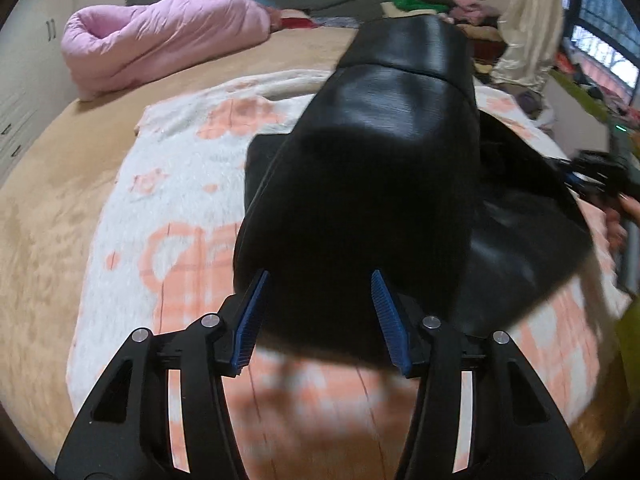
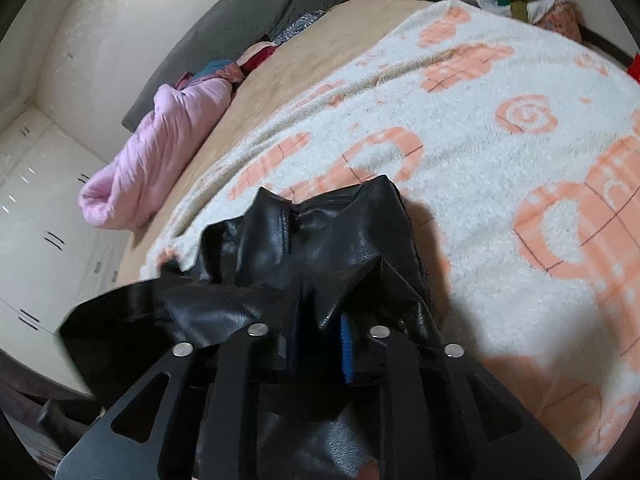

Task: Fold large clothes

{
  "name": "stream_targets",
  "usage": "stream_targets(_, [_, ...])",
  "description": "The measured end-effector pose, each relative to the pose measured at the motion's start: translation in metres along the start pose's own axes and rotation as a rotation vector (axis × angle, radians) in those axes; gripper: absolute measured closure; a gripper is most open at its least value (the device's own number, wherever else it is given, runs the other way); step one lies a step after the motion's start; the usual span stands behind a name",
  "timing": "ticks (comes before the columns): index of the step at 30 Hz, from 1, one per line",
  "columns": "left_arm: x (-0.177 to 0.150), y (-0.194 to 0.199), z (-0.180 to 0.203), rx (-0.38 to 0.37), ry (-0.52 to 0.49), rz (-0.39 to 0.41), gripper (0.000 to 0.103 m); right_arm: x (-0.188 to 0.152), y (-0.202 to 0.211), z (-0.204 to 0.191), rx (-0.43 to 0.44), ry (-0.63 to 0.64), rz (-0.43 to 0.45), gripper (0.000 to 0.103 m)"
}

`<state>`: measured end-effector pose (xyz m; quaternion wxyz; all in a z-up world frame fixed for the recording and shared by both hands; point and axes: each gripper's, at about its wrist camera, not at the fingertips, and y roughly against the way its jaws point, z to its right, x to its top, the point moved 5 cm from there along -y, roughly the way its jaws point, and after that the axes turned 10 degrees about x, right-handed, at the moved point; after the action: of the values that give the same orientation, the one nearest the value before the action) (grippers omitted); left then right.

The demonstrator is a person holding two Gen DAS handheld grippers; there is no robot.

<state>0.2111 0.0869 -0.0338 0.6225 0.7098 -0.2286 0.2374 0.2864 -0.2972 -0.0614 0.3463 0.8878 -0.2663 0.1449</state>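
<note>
**Operator:** State the position of the garment.

**Technician:** The black leather-look garment (image 1: 360,184) lies on the white and peach patterned blanket (image 1: 168,184), which covers the tan bed (image 1: 48,208). In the left wrist view its long axis runs away from the tongs, up the frame towards the far end of the bed. Its near edge sits between the two blue pads (image 1: 251,320).

**Operator:** State of the left gripper?

**Technician:** The left gripper (image 1: 320,280) is released. The jaws stand apart on either side of the near edge, and neither pad presses on the material.

**Operator:** And the right gripper?

**Technician:** The right gripper (image 2: 320,344) has bunched folds of the same garment (image 2: 320,248) between narrowly parted jaws. One blue pad (image 2: 346,350) is partly visible. Whether the pads are pinching the material cannot be determined; the folds hide the contact.

**Operator:** Which hand is nearer the work?

**Technician:** Both are at the garment. The right sits at the crumpled end, the left at the smooth end. My judgement: any next fold follows the long axis, so the left would need to close on the near edge first.

**Operator:** Surroundings?

**Technician:** A pink quilt (image 1: 160,40) lies well apart, at the far left of the bed.
</note>
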Motion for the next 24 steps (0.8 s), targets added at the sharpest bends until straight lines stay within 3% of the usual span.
stream_targets(1, [0.006, -0.007, 0.000, 0.021, 0.001, 0.002, 0.059, 0.001, 0.002, 0.000, 0.030, -0.006, -0.004, 0.075])
stream_targets(3, [0.015, -0.018, 0.000, 0.034, 0.007, -0.005, 0.059, 0.003, 0.008, -0.001, 0.067, -0.013, 0.000, 0.046])
stream_targets(4, [0.019, -0.023, 0.000, 0.033, 0.017, -0.010, 0.059, 0.005, 0.015, -0.003, 0.079, -0.004, 0.019, 0.027])
stream_targets(5, [0.022, -0.027, -0.001, 0.028, 0.026, -0.014, 0.058, 0.008, 0.024, -0.007, 0.083, 0.017, 0.053, 0.024])
stream_targets(8, [0.034, -0.039, -0.006, 0.014, 0.061, -0.013, 0.058, 0.014, 0.047, -0.016, 0.054, 0.121, 0.129, 0.023])
stream_targets(13, [0.051, -0.051, -0.022, 0.004, 0.135, 0.028, 0.050, 0.001, 0.059, -0.032, -0.100, 0.398, 0.218, 0.021])
stream_targets(17, [0.052, -0.063, -0.040, -0.024, 0.209, 0.050, 0.042, -0.008, 0.021, -0.040, -0.220, 0.575, 0.103, 0.021])
stream_targets(21, [0.058, -0.075, -0.044, -0.117, 0.221, 0.018, 0.042, -0.010, -0.019, -0.040, -0.329, 0.685, 0.018, 0.023])
stream_targets(22, [0.059, -0.076, -0.043, -0.139, 0.220, 0.021, 0.041, -0.011, -0.025, -0.038, -0.346, 0.695, 0.007, 0.024])
stream_targets(24, [0.062, -0.078, -0.040, -0.164, 0.211, 0.024, 0.041, -0.012, -0.040, -0.033, -0.334, 0.683, -0.027, 0.040])
